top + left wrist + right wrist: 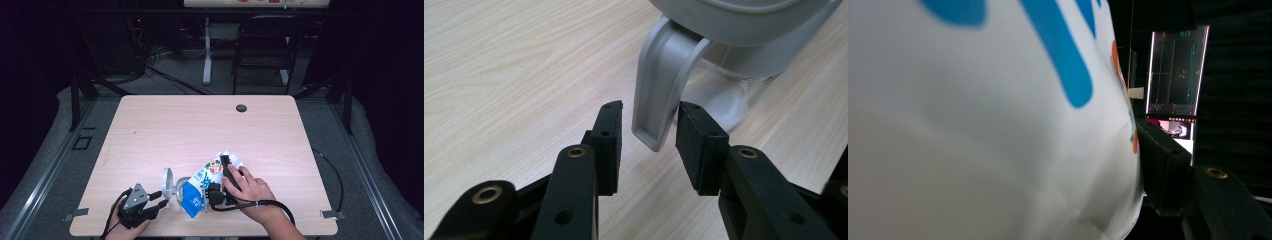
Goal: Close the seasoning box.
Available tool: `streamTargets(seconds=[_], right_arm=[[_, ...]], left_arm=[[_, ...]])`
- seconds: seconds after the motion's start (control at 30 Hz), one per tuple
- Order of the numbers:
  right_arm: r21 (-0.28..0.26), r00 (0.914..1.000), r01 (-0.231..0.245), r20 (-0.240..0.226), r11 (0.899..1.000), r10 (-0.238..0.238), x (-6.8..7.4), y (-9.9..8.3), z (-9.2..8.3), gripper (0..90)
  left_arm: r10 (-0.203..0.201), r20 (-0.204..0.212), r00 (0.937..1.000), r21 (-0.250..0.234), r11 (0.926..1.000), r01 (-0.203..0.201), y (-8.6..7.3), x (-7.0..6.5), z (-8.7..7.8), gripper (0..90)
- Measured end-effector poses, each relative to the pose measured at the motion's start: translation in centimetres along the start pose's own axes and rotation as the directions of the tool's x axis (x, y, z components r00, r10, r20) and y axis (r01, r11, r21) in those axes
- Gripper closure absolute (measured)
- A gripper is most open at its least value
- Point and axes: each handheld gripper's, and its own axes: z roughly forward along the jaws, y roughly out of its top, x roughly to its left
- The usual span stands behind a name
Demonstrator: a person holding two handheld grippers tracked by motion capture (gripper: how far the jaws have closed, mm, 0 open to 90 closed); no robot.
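While both hands hold position at the near edge of the worktop (150,125), the work reads as pouring from a bag into a jug.

Left gripper (159,196): at 7 o'clock on the worktop; jaws apart on either side of the jug handle (659,95). A gap shows at the left pad, the right pad sits just beside the handle; not clamped.

Jug (180,189): clear body, grey lid (166,181) swung open and standing upright; stands at 6 o'clock, between the two grippers.

Bag (202,187): white and blue pouch, tilted, low end over the jug mouth, touching or just above it.

Right gripper (226,175): closed on the bag; the bag presses against one pad (1160,165) in the right gripper view.

Progress (judged): lid opened, bag raised and tipped. Whether contents flow, cannot tell. Left to do: empty the bag, secure the handle, shut the lid.

Surroundings: cable hole (241,108) at 1 o'clock; chair (265,45) beyond the far edge. Nothing obstructs.
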Motion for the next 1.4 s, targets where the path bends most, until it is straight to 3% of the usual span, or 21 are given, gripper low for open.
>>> streamTargets(seconds=[0.23, 0.83, 1.13, 1.4], right_arm=[[0.019, 0.9999, 0.011, -0.004, 1.0, -0.011, -0.07, 0.12, -0.16, 44.2], [0.0, 0.9998, 0.019, 0.006, 1.0, -0.019, -0.12, 0.2, -0.02, 44.7], [0.026, 0.9993, 0.036, 0.01, 0.999, -0.037, -0.24, 0.31, -0.25, 44.9], [0.005, 0.9997, 0.022, 0.007, 1.0, -0.022, -0.1, 0.23, -0.08, 44.9]], left_arm=[[0.001, 0.0, 1.0, 0.001, 1.0, -0.001, -0.02, 0.03, 0.01, 63.7], [0.0, 0.001, 1.0, -0.001, 1.0, 0.0, 0.0, 0.03, -0.01, 63.7], [0.001, 0.0, 1.0, 0.0, 1.0, -0.001, 0.0, 0.01, 0.0, 63.7], [-0.001, 0.002, 1.0, 0.0, 1.0, 0.001, -0.01, -0.01, 0.05, 63.7]])
